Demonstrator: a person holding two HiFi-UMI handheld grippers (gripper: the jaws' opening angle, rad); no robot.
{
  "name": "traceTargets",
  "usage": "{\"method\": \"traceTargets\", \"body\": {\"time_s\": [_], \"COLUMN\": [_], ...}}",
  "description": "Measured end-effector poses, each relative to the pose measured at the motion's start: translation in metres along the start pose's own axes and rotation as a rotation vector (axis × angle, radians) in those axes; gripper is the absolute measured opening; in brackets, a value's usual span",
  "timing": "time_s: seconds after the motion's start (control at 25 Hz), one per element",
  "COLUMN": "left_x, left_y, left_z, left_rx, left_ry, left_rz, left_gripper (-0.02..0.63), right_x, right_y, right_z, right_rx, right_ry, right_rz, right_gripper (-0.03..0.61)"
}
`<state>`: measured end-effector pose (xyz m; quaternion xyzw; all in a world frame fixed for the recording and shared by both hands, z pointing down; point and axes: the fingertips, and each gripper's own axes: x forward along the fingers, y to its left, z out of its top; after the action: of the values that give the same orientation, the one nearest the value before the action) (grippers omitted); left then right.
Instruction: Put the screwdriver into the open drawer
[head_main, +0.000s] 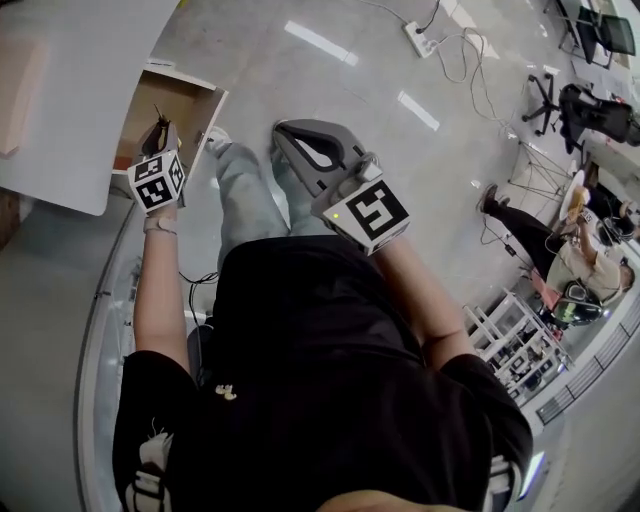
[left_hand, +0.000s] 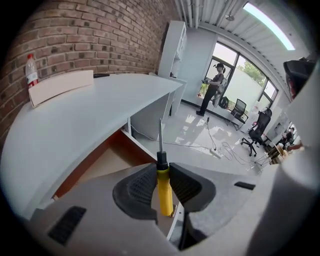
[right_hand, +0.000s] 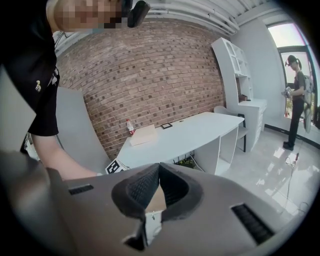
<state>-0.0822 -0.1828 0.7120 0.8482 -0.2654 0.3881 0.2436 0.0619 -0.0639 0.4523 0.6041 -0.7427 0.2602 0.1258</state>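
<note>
A screwdriver (left_hand: 164, 187) with a yellow handle, black collar and bare metal shaft stands between the jaws of my left gripper (left_hand: 161, 167), which is shut on its handle. In the head view the left gripper (head_main: 160, 132) holds the screwdriver (head_main: 159, 120) over the near corner of the open drawer (head_main: 188, 98). The drawer (left_hand: 102, 161) has a brown wooden inside and hangs under the white desk (left_hand: 75, 115). My right gripper (head_main: 285, 132) hovers over the floor to the right of the drawer. Its (right_hand: 159, 170) jaws meet at the tips with nothing between them.
On the desk lie a flat cardboard box (left_hand: 60, 86) and a bottle (left_hand: 31, 70) against the brick wall. A power strip with cables (head_main: 420, 38) lies on the floor, with office chairs (head_main: 545, 95) beyond. A person (left_hand: 214, 90) stands near the windows.
</note>
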Motion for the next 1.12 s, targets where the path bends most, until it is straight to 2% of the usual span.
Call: {"method": "traceTargets", "body": {"time_s": [0.56,0.72,0.92,1.12], "left_x": [0.096,0.123,0.150,0.164], "left_y": [0.050,0.061,0.078,0.073], "left_z": [-0.031,-0.057,-0.066,-0.080], "left_rx": [-0.093,-0.119,-0.111,-0.084], "left_ry": [0.118,0.170,0.207,0.243], "left_rz": [-0.004,-0.006,0.002,0.001], "left_gripper": [0.084,0.084,0.084,0.084], "right_x": [0.049,0.066,0.086,0.081], "right_y": [-0.015,-0.015,-0.017,-0.016], "right_z": [-0.037,-0.049,-0.052,-0.067], "right_rx": [0.083,0.114,0.145,0.168], "right_ry": [0.095,0.097,0.106,0.127], "right_rz": [-0.060,-0.069,-0.084,-0.092], "right_gripper": [0.011,0.011,0.011,0.011]}}
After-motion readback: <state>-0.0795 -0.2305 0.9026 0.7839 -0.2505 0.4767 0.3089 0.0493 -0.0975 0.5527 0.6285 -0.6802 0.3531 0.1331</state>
